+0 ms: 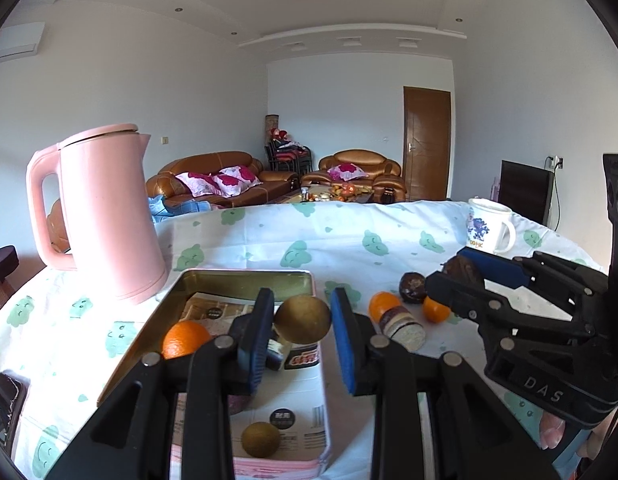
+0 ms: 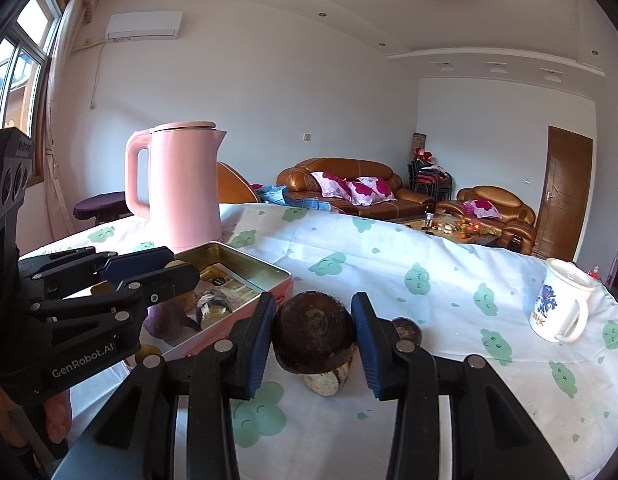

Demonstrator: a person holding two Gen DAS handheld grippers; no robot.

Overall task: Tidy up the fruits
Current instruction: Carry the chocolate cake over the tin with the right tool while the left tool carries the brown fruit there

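1. Above the open rectangular gold-lined metal tin, my left gripper has its fingers spread around a round olive-brown fruit; grip unclear.
2. Inside that tin: one glossy orange, one second brown fruit.
3. Right of the tin, my right gripper clasps a dark wrinkled round fruit; two small oranges lie nearby.
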